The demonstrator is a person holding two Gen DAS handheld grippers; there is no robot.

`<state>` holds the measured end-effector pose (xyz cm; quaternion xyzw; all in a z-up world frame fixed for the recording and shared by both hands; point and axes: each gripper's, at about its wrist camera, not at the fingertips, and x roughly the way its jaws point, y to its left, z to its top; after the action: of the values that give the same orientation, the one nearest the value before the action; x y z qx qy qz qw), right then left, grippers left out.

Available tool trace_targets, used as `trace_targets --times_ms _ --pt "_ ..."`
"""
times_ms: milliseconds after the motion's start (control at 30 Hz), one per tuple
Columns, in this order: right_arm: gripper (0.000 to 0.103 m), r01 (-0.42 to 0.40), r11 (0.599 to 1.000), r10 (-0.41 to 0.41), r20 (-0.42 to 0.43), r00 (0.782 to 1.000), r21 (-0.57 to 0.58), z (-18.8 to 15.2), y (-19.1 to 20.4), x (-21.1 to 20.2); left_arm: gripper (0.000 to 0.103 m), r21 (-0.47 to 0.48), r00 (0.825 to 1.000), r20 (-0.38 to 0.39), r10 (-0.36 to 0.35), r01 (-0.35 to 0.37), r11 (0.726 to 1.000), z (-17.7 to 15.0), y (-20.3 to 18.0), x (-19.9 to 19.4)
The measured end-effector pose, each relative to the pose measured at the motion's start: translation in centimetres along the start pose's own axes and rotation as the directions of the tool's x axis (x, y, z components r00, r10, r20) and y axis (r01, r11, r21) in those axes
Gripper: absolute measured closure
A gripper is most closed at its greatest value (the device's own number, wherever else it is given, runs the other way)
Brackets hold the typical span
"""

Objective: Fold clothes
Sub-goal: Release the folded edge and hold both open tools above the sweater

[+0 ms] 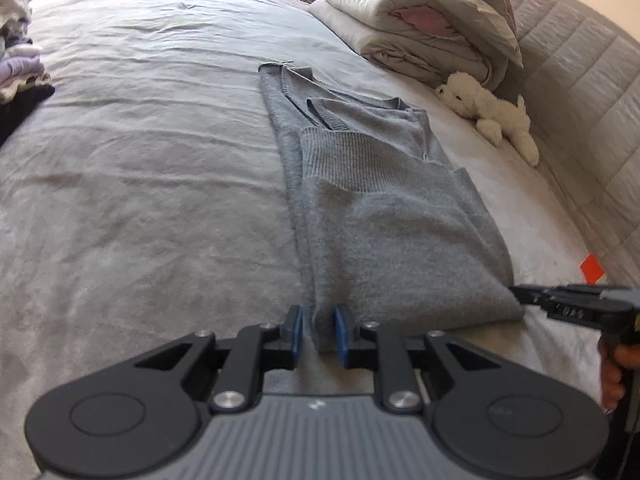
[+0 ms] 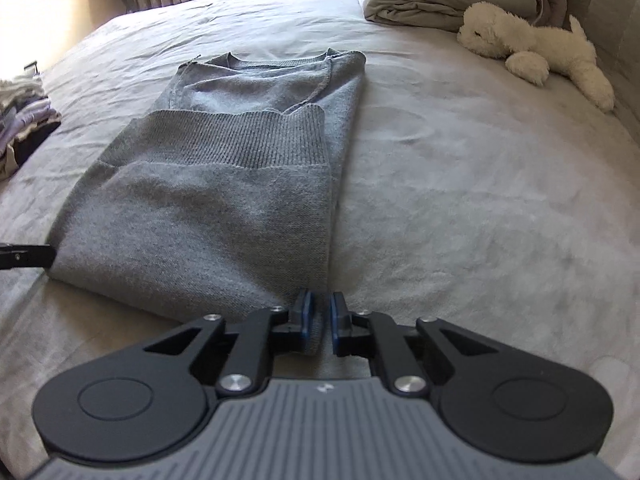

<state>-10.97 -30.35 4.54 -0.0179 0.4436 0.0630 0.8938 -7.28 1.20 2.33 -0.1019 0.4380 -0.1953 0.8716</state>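
Both grippers, left gripper (image 1: 317, 330) and right gripper (image 2: 320, 322), pinch the grey sweater's (image 1: 384, 216) near fold corners on the bed (image 1: 140, 160); mid-fold; next likely carries that edge toward the collar.

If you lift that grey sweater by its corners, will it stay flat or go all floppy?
Probably floppy: the grey sweater is soft knit lying limp on the bed, so its middle would likely sag. The folded layers may slide apart. It looks fuzzy, not slippery, so the left hand-held gripper and right hand-held gripper should hold it.
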Motion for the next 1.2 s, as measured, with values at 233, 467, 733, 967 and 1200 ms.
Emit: trace_targets --times_ms 233,467,733,967,1200 --pt "0.086 0.055 0.998 -0.055 -0.009 0.998 0.001 -0.1 -0.9 0.2 0.078 -0.08 1.0 -0.01 -0.005 0.004 0.997 1.0 1.8 -1.1" --pt "0.08 0.015 0.998 -0.016 0.015 1.0 0.065 0.2 -1.8 -0.6 0.079 -0.075 0.998 0.061 -0.017 0.022 0.997 1.7 1.7 -2.8" --pt "0.069 -0.1 0.98 0.096 0.032 0.995 0.171 0.4 -2.8 -1.0 0.061 0.012 0.993 0.08 -0.092 0.092 0.996 1.1 -0.3 -2.8" --pt "0.061 -0.201 0.913 0.193 0.059 0.979 0.354 0.3 -4.8 -1.2 0.061 -0.032 0.997 0.058 -0.045 0.047 0.998 0.6 0.1 -1.0" --pt "0.049 -0.237 0.902 0.219 0.092 0.971 0.361 0.6 -5.0 -1.6 0.058 -0.061 0.999 0.043 -0.034 0.036 0.997 0.4 0.4 -0.4"
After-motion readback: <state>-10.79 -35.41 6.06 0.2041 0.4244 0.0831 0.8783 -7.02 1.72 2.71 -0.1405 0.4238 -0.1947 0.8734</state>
